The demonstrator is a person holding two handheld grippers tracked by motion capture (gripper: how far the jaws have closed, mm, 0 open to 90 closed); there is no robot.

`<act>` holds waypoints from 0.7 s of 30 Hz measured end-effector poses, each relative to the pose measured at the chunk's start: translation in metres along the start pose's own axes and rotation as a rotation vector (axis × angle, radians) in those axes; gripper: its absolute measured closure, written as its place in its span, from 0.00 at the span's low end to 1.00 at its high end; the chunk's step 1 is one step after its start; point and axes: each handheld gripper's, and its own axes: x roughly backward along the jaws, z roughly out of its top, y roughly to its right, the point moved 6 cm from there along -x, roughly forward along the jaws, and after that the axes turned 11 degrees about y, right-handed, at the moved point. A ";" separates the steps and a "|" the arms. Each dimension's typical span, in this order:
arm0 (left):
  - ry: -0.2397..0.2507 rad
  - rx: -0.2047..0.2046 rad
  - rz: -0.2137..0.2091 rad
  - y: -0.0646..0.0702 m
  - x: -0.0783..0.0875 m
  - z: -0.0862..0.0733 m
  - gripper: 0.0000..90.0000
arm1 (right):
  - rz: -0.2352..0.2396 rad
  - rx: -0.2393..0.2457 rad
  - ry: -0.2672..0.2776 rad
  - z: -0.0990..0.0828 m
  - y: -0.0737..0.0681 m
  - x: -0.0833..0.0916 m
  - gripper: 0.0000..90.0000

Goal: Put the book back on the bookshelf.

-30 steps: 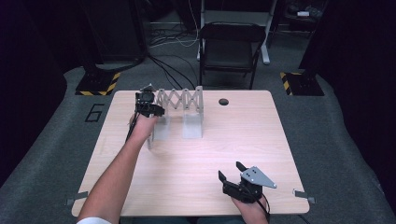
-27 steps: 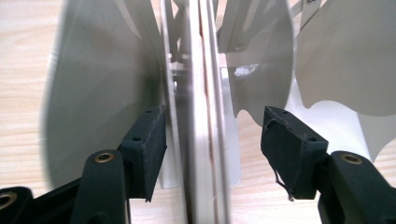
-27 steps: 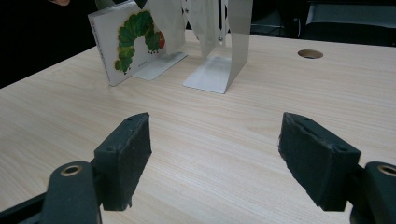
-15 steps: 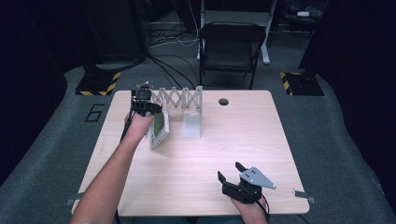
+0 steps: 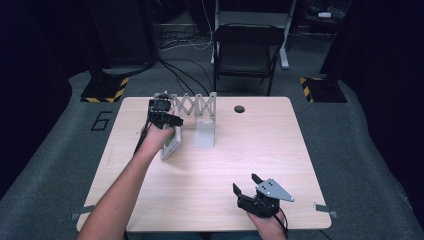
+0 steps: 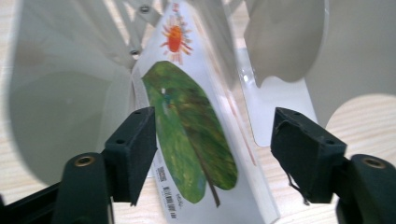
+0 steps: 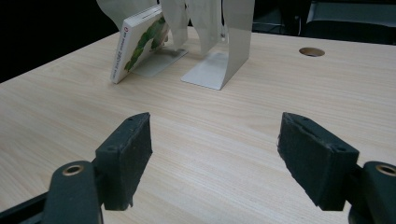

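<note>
At the left of the high view my left gripper [image 5: 167,120] hangs over the book [image 5: 171,144], just above its top edge, in the upper left part of the table [image 5: 260,150]. In the left gripper view its jaws have just been opening: they stand spread, with the book's green leaf cover [image 6: 187,140] between them, and neither pad presses on it, so I judge the book let go.

The book stands in the left bay of the grey expanding book rack [image 5: 192,107], tilted rather than upright. In the right gripper view, at the upper left, I see the book [image 7: 135,46] leaning with its top toward the rack's plates and its foot out on the wood. So the main part looks done to me: the book is in the rack and stands by itself. What may be left is to push it upright, if the lean matters, and to draw my left hand clear without knocking it.

Farther right the rack's second plate [image 5: 205,135] holds nothing. At the lower right of the high view my right gripper [image 5: 247,192] rests near the table's near edge, well apart from the book. Its jaws are spread with only bare wood between them, as the right gripper view shows; I judge it idle
</note>
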 end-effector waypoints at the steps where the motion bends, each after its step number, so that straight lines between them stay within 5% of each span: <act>1: -0.008 -0.021 0.003 0.002 -0.002 -0.002 0.32 | 0.001 0.000 0.000 0.000 0.000 0.000 0.28; 11: -0.005 -0.226 0.117 0.004 -0.013 -0.011 0.30 | 0.000 -0.008 0.000 0.000 0.001 0.000 0.29; 16: -0.005 -0.233 0.123 0.000 -0.012 -0.010 0.30 | 0.001 -0.005 -0.008 0.000 0.000 0.000 0.29; 21: -0.020 -0.168 0.087 -0.002 -0.012 -0.010 0.31 | -0.003 -0.004 -0.009 -0.002 0.000 -0.001 0.29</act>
